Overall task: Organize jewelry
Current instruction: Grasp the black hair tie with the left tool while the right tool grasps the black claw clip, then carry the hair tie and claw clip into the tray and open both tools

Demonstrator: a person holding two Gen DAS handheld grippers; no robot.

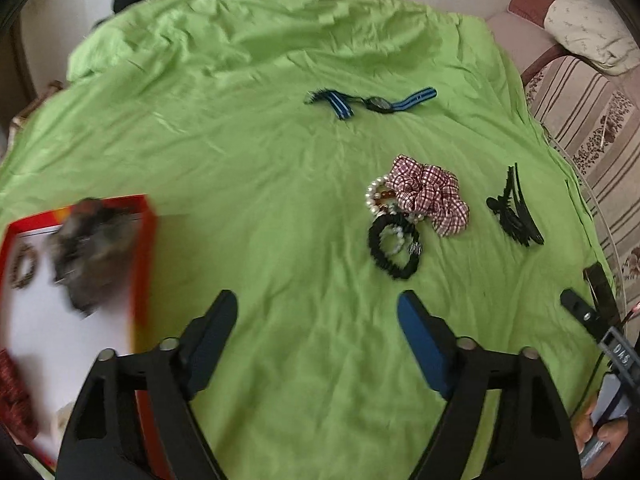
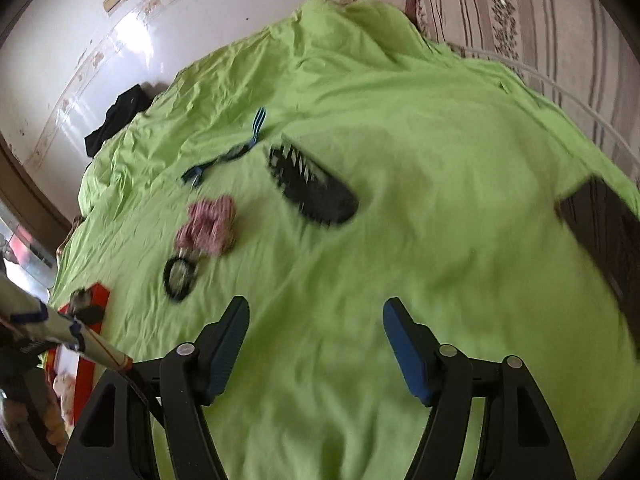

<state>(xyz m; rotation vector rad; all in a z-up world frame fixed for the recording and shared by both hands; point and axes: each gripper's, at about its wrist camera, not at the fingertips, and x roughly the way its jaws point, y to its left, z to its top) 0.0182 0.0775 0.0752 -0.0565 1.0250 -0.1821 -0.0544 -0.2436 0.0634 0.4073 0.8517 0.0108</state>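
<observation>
Part of the jewelry is already gathered in the red box [image 1: 146, 240] at the lower left of the left wrist view: a beaded bracelet [image 1: 22, 266] and a blurred, possibly fabric item [image 1: 94, 250]. Left on the green sheet [image 1: 280, 184] are a checked scrunchie [image 1: 430, 196], black hair tie [image 1: 394, 250], pearl bracelet [image 1: 376, 196], black claw clip [image 1: 516, 212] and striped watch [image 1: 378, 103]. The left gripper [image 1: 318, 316] and right gripper [image 2: 316, 320] are held spread wide, empty.
</observation>
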